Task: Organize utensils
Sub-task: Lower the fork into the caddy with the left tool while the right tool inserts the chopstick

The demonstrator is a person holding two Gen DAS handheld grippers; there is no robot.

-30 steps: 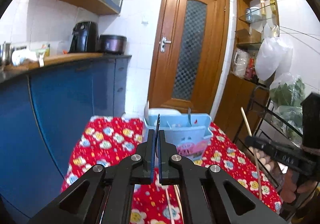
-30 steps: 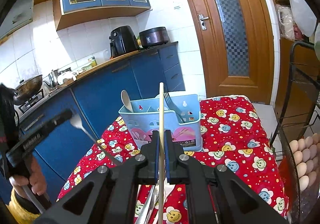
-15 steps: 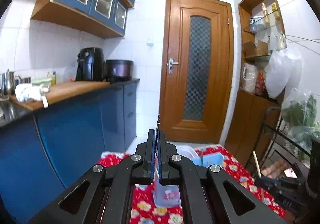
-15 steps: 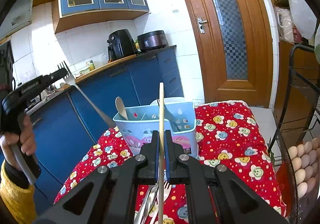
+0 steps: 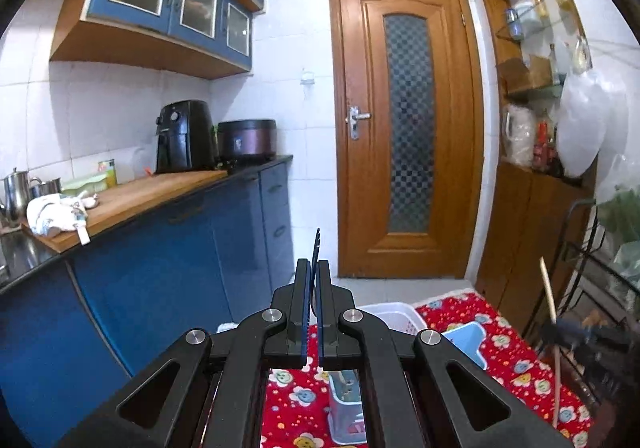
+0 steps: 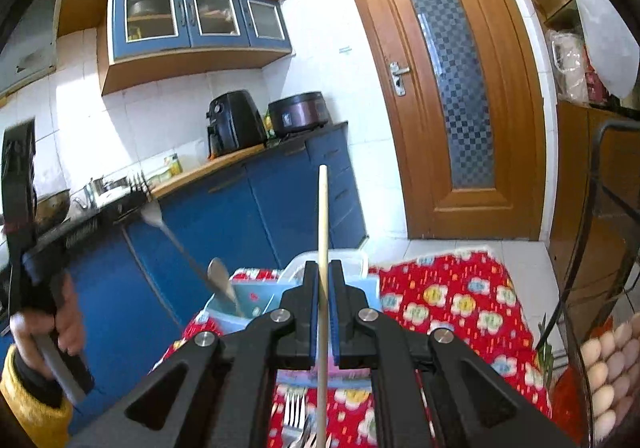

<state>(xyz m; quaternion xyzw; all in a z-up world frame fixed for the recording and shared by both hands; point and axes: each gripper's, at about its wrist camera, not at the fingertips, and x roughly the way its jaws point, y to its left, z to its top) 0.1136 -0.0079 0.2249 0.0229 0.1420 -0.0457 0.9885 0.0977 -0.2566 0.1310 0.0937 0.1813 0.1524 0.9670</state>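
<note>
Wooden chopstick (image 6: 323,248) and fork (image 6: 160,226) sat clamped in the right gripper (image 6: 323,284) and left gripper (image 5: 313,280), both mid-carry, so next up I'd guess was lowering each into the blue caddy (image 6: 240,314).

No text, brand, number or sign can be read in either view. The black air fryer (image 5: 185,136) at centre left of the left wrist view bears a small pale mark on its front, too small to make out. The left claw (image 6: 86,226), at the left edge of the right wrist view, carries a pale line of lettering along its black body, blurred past reading. The blue utensil caddy (image 5: 466,340) shows only pictures, no legible words.
</note>
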